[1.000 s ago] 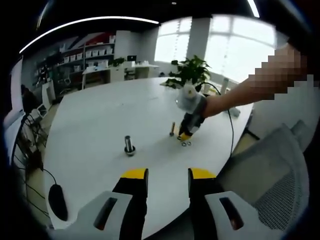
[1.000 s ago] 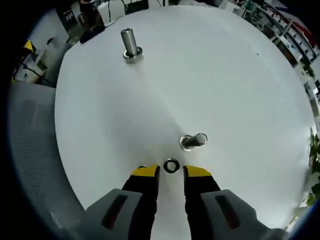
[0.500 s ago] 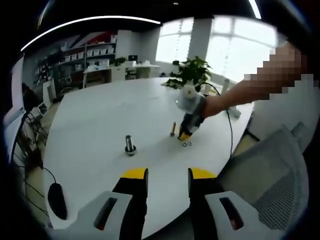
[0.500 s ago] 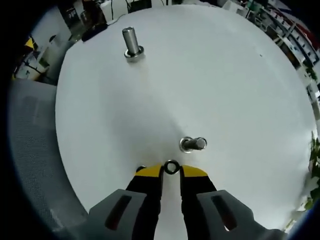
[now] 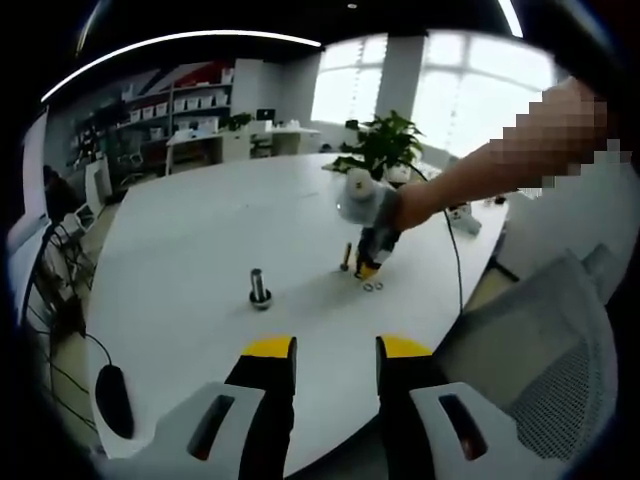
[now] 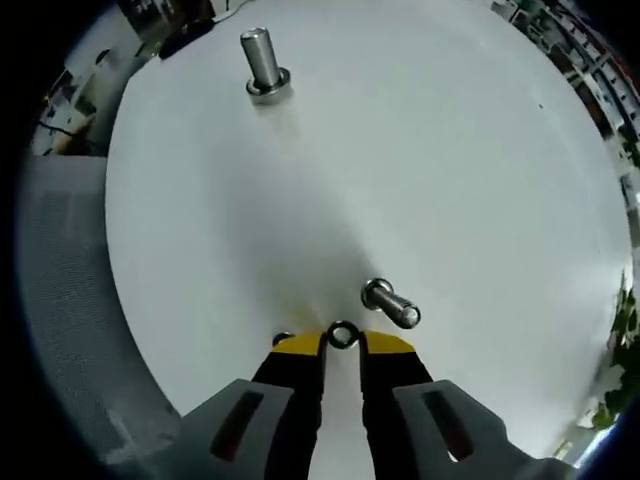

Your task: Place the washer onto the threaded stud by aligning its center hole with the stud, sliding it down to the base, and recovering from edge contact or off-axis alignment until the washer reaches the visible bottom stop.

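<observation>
My right gripper (image 6: 343, 343) is shut on a small metal washer (image 6: 343, 333), held flat between its yellow tips just above the white table (image 6: 450, 150). A short threaded stud (image 6: 390, 303) stands just beyond the tips, slightly to the right. A taller stud (image 6: 263, 62) stands farther off on its base. In the left gripper view my left gripper (image 5: 335, 350) hangs open over the near table edge with nothing in it. From there the right gripper (image 5: 367, 266), on a person's arm, is low beside the short stud (image 5: 345, 258), with the taller stud (image 5: 259, 290) to the left.
Loose washers (image 5: 372, 288) lie on the table under the right gripper, and one washer (image 6: 283, 338) peeks out beside its left jaw. A black mouse (image 5: 112, 400) sits near the left edge. A grey mesh chair (image 5: 560, 360) stands at the right, a plant (image 5: 385, 140) at the far side.
The right jaws have closed on the washer. The right gripper has since tilted, so the short stud leans differently in its view. The left gripper has held still.
</observation>
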A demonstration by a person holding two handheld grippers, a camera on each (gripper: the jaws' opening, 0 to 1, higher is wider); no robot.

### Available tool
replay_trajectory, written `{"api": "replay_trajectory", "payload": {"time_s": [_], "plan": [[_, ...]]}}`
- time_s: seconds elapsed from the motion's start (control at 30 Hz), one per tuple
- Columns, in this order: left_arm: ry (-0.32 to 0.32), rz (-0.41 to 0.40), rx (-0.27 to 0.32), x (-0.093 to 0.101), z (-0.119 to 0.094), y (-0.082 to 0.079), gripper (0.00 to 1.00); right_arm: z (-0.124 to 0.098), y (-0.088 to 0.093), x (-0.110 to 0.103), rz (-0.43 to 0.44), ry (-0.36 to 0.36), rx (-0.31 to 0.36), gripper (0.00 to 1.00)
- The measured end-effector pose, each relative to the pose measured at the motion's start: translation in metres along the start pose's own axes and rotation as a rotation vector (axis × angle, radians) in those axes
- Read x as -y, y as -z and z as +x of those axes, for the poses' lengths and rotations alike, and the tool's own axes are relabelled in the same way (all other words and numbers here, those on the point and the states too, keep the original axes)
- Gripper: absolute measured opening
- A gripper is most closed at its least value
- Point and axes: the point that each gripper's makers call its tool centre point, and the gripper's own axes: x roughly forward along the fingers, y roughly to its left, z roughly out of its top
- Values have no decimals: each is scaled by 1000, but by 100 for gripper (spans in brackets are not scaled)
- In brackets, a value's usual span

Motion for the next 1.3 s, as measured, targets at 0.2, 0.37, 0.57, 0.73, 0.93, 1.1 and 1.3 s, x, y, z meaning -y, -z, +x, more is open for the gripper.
{"api": "replay_trajectory", "payload": {"time_s": [0.2,0.37,0.57,0.73,0.93,1.1,1.3], "plan": [[-1,-3,-1,-1,0,1,30,1,1,1,44,-11,64,13],[0,-2,-4,0,0,1,30,0,-1,0,0,8,54,13],[-1,-1,-8,-1,0,1,30,-1,1,0,19,22,93,13],[-4,-3,-6,-1,0,1,30,-1,3,0,95,8,116,13],[-8,0,-6,-2,0,2,30,-5,10,-5,77,22,112,13],[-12,7,-6,-2,-1,2,30,-21,1,7,89,79,194,13],[-9,14,-8,-1,0,1,30,-39,-4,15,46,127,236,13]]}}
